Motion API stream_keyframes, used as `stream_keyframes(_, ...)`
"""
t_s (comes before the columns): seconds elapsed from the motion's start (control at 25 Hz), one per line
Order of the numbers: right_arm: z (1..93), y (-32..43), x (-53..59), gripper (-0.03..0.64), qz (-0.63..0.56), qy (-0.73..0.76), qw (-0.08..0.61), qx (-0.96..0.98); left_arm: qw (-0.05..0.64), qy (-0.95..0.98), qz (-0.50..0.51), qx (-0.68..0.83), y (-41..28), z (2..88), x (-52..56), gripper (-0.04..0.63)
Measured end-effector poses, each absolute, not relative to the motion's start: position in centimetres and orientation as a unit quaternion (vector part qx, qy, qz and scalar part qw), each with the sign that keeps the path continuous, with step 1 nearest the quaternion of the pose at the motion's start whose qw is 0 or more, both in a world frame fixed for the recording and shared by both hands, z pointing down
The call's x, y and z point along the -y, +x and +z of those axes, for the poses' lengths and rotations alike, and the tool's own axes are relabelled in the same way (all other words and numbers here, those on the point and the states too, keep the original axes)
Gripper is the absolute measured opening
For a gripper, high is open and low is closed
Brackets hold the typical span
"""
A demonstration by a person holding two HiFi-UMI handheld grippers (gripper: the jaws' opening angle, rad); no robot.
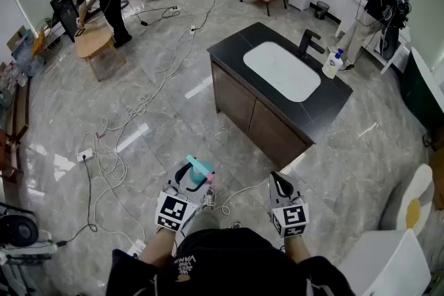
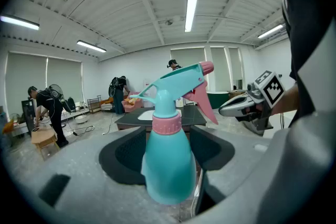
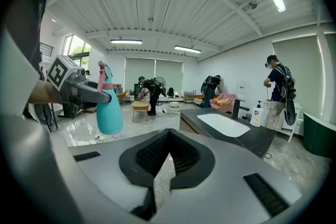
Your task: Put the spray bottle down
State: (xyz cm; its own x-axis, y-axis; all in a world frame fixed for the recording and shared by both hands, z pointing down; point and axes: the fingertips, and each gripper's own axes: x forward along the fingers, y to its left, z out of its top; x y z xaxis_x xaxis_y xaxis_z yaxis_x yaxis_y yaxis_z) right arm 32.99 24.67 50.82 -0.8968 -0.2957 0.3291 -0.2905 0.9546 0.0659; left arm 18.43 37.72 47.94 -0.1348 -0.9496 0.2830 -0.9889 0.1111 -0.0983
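Floor (image 1: 159, 121) with cables (image 1: 142, 102), counter (image 1: 333, 104), spray bottle (image 1: 198, 173)

Counter (image 1: 236, 45): the dark top is bare along its near-left edge and corner. The middle is taken by a white sink (image 1: 281, 71), the far side by a black faucet (image 1: 309, 41), and the far right corner by a soap bottle (image 1: 333, 64). Floor (image 1: 173, 125): open tile lies between the right gripper (image 1: 278, 182) and the counter's near corner, loose cables (image 1: 114, 149) and a power strip (image 1: 84, 154) are strewn to the left, and white furniture (image 1: 385, 263) stands close at the right.
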Motion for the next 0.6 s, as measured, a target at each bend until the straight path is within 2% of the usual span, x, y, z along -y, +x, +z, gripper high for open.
stream_keyframes(0.6, 50.0, 26.1, -20.5, 0.005, 0.000, 0.169, 0.151, 0.974, 0.071, 0.666, 0.120, 0.733, 11.5, 47.7, -32.7, 0.270)
